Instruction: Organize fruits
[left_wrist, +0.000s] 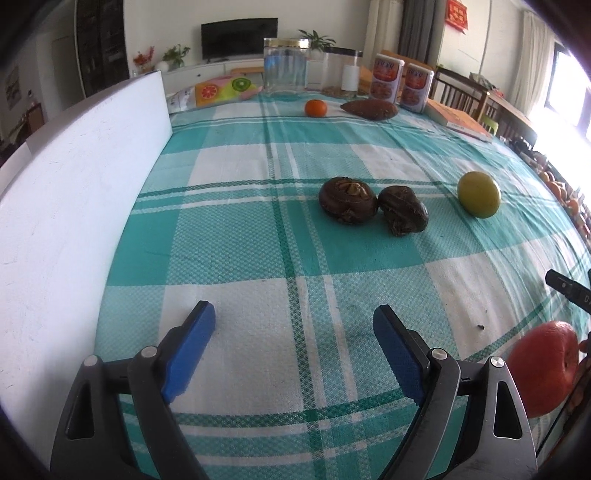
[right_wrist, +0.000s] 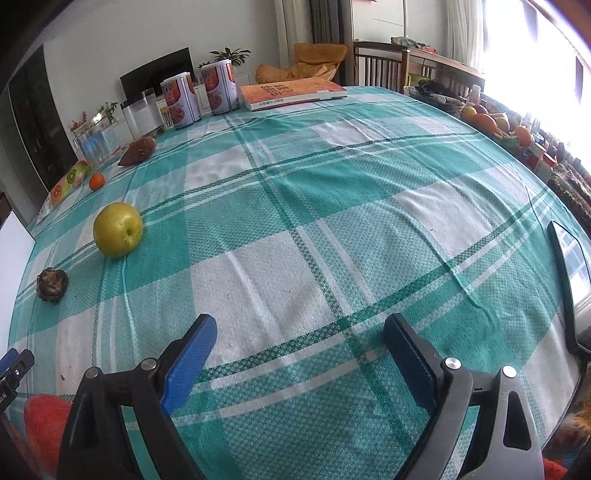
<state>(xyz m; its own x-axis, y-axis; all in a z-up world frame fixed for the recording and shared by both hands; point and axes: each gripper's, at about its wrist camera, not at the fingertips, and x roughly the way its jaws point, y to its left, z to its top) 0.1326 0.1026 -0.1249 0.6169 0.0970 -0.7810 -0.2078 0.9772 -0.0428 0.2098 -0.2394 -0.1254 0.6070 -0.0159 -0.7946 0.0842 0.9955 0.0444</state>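
Observation:
On the teal checked tablecloth (left_wrist: 240, 229), two dark brown water chestnuts (left_wrist: 348, 200) (left_wrist: 403, 209) lie touching in the middle of the left wrist view, with a yellow-green apple (left_wrist: 479, 194) to their right. A small orange (left_wrist: 316, 108) and a sweet potato (left_wrist: 369, 109) lie at the far end. A red-orange fruit (left_wrist: 543, 373) sits near the right edge. My left gripper (left_wrist: 293, 325) hovers open over bare cloth, short of the chestnuts. My right gripper (right_wrist: 300, 338) is open over bare cloth too; the apple (right_wrist: 117, 229), one chestnut (right_wrist: 52, 285) and the red fruit (right_wrist: 46, 424) lie to its left.
A white board (left_wrist: 74, 192) stands along the table's left side. Two clear jars (left_wrist: 285, 68) (left_wrist: 341, 72), two printed tins (left_wrist: 400, 83) and a book (right_wrist: 291, 93) line the far end. A tablet (right_wrist: 570, 284) lies at the right. More fruit (right_wrist: 487, 122) is piled beyond the right edge.

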